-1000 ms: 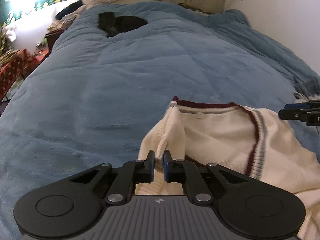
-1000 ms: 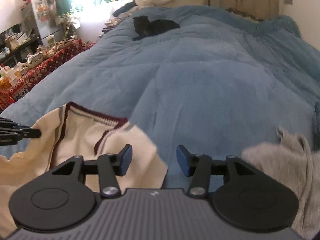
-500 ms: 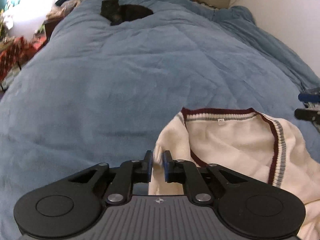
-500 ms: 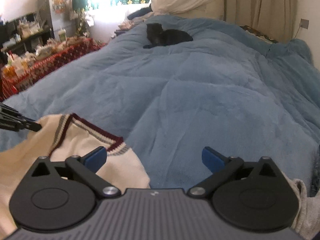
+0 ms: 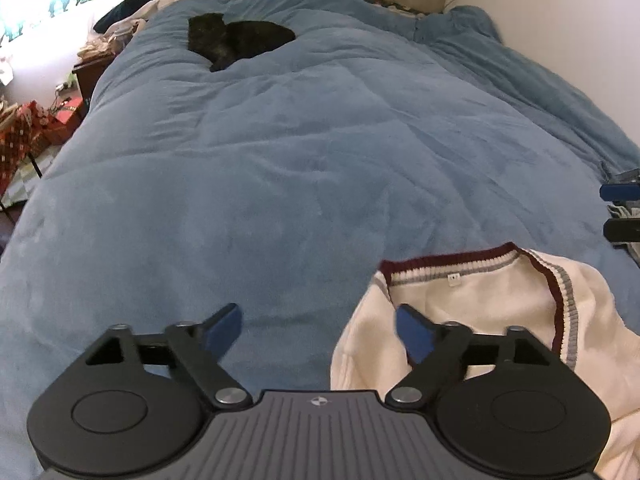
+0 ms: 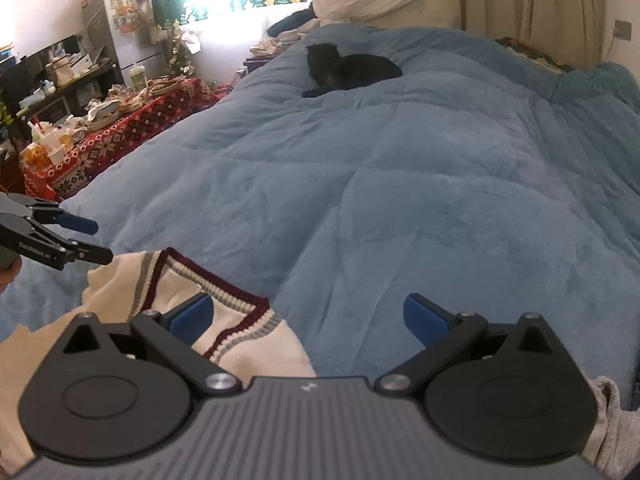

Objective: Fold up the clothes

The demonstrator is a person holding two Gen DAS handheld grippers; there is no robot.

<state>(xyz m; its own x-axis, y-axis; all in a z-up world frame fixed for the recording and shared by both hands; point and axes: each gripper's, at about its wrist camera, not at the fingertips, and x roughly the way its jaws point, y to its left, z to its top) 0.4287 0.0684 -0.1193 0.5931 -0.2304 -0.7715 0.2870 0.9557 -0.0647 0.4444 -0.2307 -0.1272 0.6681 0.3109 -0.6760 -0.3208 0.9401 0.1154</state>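
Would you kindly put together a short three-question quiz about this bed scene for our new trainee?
1. True or false: the left gripper has the cream sweater clamped between its pads.
2. What trims the sweater's V-neck?
A. a maroon and grey striped band
B. a green zip
C. a row of buttons
3. Fill in the missing word: far up the blue comforter lies a black ____.

Key
1. False. The left gripper's jaws are opening, with only comforter between them; the sweater lies under its right finger. The right gripper is open too.
2. A.
3. cat.
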